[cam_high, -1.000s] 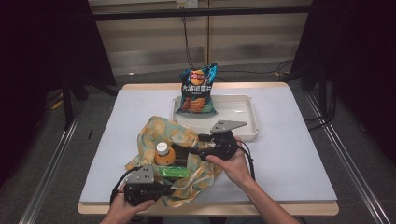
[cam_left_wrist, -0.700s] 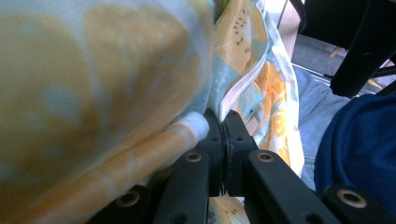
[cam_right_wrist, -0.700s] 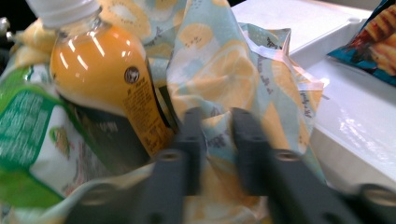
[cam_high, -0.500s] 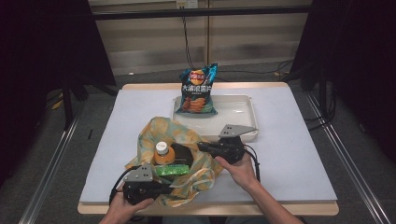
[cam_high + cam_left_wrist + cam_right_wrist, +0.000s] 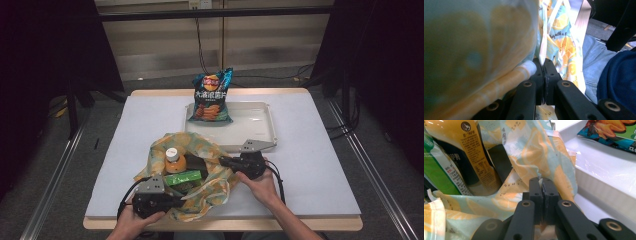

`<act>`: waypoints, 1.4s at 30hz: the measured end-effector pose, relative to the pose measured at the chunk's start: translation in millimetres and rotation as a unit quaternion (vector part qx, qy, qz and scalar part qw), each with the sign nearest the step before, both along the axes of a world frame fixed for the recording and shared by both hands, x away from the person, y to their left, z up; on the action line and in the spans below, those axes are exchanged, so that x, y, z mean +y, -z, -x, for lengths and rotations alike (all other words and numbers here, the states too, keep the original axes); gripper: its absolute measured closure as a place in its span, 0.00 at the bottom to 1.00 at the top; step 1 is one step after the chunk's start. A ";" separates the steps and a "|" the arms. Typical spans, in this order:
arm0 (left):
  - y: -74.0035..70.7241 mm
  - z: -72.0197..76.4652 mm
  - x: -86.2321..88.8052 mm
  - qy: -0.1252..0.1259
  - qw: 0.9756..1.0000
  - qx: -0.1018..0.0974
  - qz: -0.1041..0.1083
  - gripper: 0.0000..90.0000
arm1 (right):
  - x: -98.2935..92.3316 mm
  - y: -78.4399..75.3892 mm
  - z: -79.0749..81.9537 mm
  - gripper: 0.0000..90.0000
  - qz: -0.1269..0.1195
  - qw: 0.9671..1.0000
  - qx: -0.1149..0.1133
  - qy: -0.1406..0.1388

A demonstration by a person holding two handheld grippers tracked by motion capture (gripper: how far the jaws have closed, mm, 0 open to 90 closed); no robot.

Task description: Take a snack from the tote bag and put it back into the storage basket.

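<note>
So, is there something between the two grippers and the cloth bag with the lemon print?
Nothing visible. The left gripper is shut on the cloth bag at its near edge. The right gripper, whose jaws have just been closing, pinches the bag's fabric on the side toward the white tray.

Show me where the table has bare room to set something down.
Bare: the table's left stretch beside the tray, and the right stretch past it. The tray's right half is free beside the chip bag. Crowded: the front centre, around the fabric bag.
</note>
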State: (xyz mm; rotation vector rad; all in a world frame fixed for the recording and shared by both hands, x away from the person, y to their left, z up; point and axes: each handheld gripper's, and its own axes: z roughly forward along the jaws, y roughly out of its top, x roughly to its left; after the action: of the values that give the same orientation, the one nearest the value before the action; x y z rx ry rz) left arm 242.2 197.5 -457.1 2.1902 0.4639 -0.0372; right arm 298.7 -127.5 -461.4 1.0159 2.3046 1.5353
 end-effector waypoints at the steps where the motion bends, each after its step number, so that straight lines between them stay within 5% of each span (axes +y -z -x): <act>1: 0.0 0.6 -0.2 -0.003 1.000 -0.001 0.005 0.98 | 0.5 -0.5 0.3 0.97 0.005 1.000 -0.004 0.000; 6: -6.2 4.3 4.5 0.000 1.000 -0.007 0.025 0.91 | 0.2 -6.3 1.5 0.87 0.015 1.000 -0.003 -0.002; 13: -22.9 15.7 9.6 -0.003 0.997 -0.023 0.072 0.78 | -1.7 -29.4 12.2 0.66 -0.012 1.000 -0.023 -0.015; 20: -44.4 28.5 24.9 -0.023 0.994 -0.043 0.100 0.67 | 0.9 -47.8 22.3 0.59 -0.018 0.999 -0.038 -0.030; 32: -76.3 21.3 60.9 -0.071 0.980 -0.079 0.167 0.71 | 4.4 -53.4 20.2 0.58 -0.021 0.998 -0.041 -0.035; 35: -77.5 13.4 71.0 -0.102 0.975 -0.082 0.182 0.69 | 4.5 -53.1 20.2 0.58 -0.020 0.998 -0.042 -0.033; 36: -76.3 9.9 75.7 -0.130 0.970 -0.083 0.187 0.69 | 4.4 -52.9 20.1 0.58 -0.023 0.998 -0.041 -0.034; 38: -72.2 4.7 80.3 -0.137 0.967 -0.075 0.200 0.76 | 4.2 -52.5 20.0 0.57 -0.021 0.998 -0.040 -0.032; 42: -59.8 -2.2 81.9 -0.161 0.969 -0.055 0.181 0.69 | 2.5 -51.9 19.2 0.57 -0.023 0.998 -0.041 -0.030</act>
State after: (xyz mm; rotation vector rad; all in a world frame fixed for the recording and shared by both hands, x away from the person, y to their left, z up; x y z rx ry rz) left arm 244.4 279.4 -397.3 1.7291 0.6870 0.1638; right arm 279.5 -125.0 -409.6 0.8850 2.2724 1.6280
